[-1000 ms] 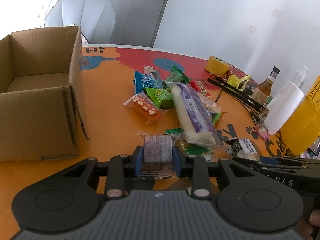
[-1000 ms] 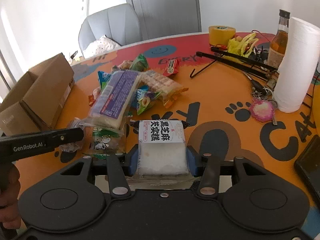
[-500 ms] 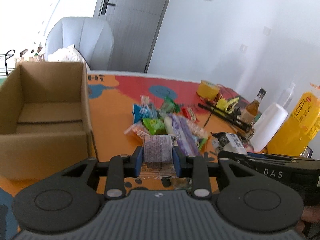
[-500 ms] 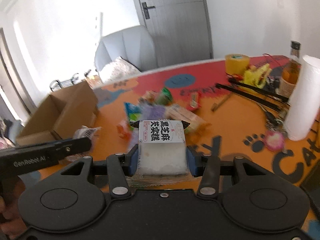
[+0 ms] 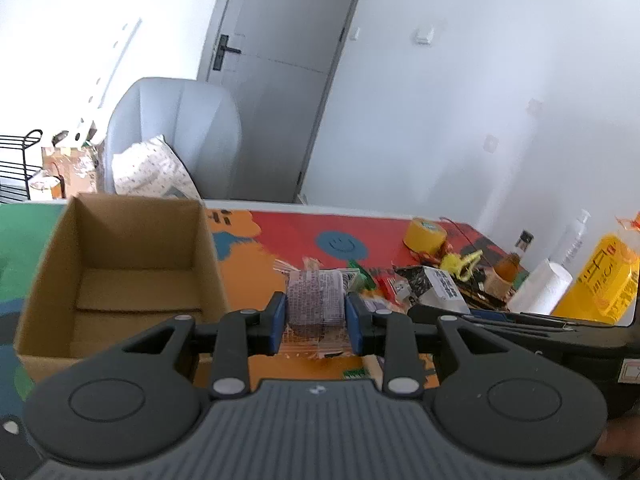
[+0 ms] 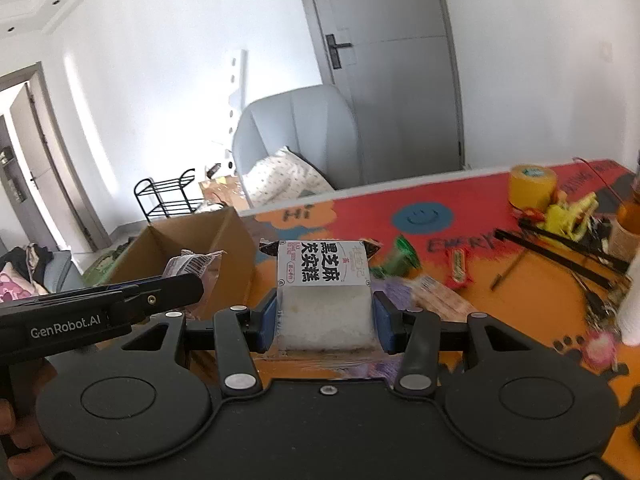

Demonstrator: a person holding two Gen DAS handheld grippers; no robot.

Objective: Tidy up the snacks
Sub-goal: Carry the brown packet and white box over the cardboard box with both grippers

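Observation:
My left gripper (image 5: 315, 316) is shut on a small clear-wrapped purple snack pack (image 5: 316, 300), held up above the table. Left of it stands an open cardboard box (image 5: 120, 280) with a bare bottom. My right gripper (image 6: 326, 320) is shut on a white cake pack with black Chinese lettering (image 6: 326, 296), also lifted off the table. In the right wrist view the left gripper (image 6: 188, 280) with its snack pack (image 6: 192, 266) hangs in front of the cardboard box (image 6: 188, 236). A pile of snacks (image 6: 420, 284) lies on the orange table behind both grippers.
On the right side of the table are a yellow tape roll (image 5: 425, 235), a paper towel roll (image 5: 540, 286), a brown bottle (image 5: 516, 260), a yellow bag (image 5: 604, 280) and black rods (image 6: 560, 248). A grey chair (image 5: 176, 136) with a cushion stands behind the table.
Both grippers have risen off the table with their packs and tilted up, so more of the room shows. The box now appears lower and closer to the left gripper.

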